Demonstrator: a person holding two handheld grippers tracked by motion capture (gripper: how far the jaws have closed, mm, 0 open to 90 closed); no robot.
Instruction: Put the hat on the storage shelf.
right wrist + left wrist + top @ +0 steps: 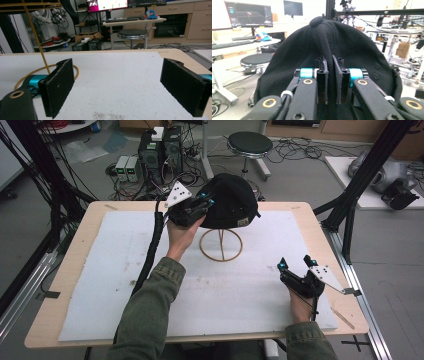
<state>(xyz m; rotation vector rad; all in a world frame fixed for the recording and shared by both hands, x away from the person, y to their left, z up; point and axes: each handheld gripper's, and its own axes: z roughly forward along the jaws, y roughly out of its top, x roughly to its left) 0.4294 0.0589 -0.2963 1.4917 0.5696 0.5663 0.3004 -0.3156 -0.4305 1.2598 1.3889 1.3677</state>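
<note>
A black cap (231, 206) sits on top of a gold wire stand (221, 248) at the back middle of the table. My left gripper (207, 200) reaches the cap from its left side. In the left gripper view the cap (357, 47) rises just ahead, and a raised fold of its fabric fills the narrow gap between the jaws of my left gripper (331, 65). My right gripper (295, 264) rests low over the mat at the front right, open with nothing between its fingers. In the right gripper view, bare mat lies between the jaws of the right gripper (117, 75), and the stand's rod (37, 42) is at far left.
A white foam mat (150, 270) covers most of the wooden table (75, 265). Behind the table stand a round stool (249, 142) and computer boxes (160, 150) among cables on the floor. Black frame posts (357, 185) flank the table's right side.
</note>
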